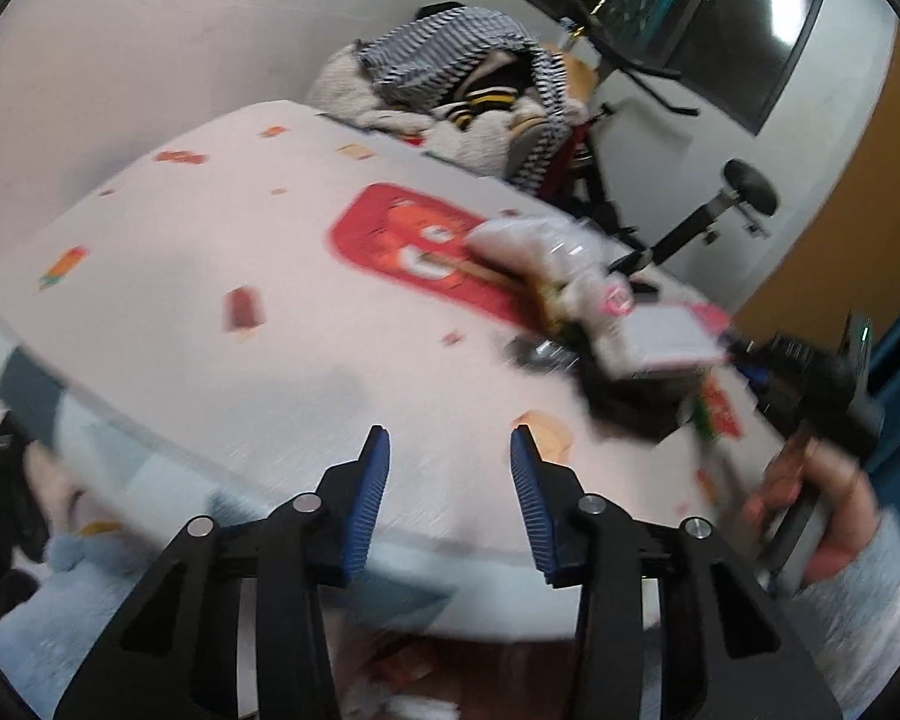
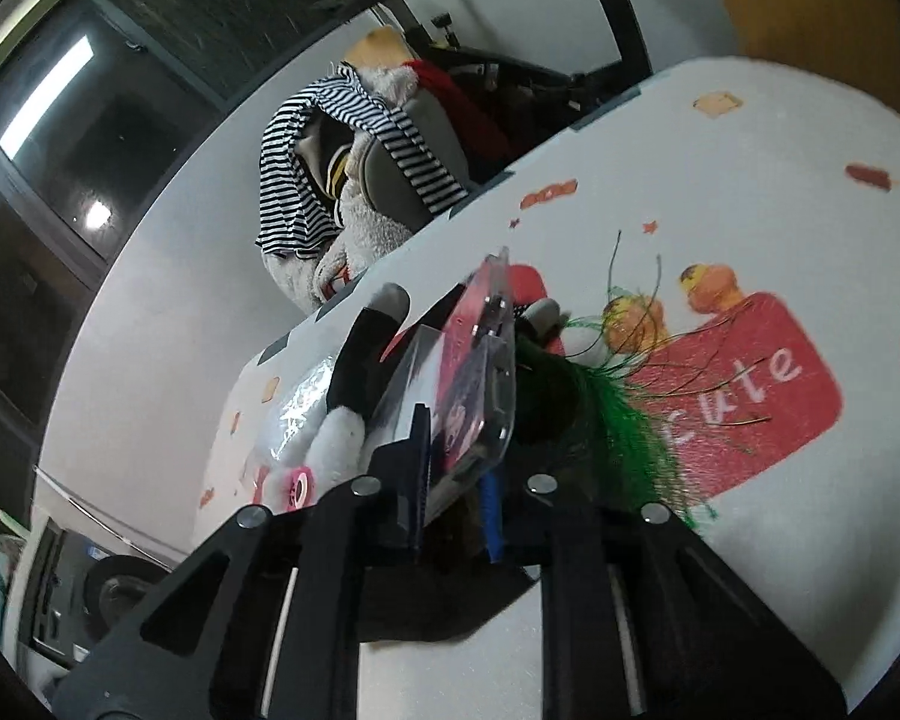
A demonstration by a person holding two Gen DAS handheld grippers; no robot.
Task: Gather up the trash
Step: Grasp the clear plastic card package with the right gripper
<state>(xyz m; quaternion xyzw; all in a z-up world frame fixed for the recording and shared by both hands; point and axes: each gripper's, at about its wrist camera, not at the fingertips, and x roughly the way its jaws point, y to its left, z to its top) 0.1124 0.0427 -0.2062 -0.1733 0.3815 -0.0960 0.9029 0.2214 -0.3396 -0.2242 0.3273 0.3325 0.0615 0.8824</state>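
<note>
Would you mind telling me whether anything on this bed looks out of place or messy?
Yes. A jumble of litter lies on the printed bedsheet: a clear plastic package, now pinched in the right gripper, green feathery strands with loose wires splayed across the red patch, and a black-and-white sock. The left gripper holds nothing.

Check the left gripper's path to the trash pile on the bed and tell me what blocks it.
Nothing visible does. The left gripper hangs open over bare bedsheet, and the trash pile lies ahead to its right across open sheet. The right gripper is already shut on a clear plastic package at that pile.
</note>
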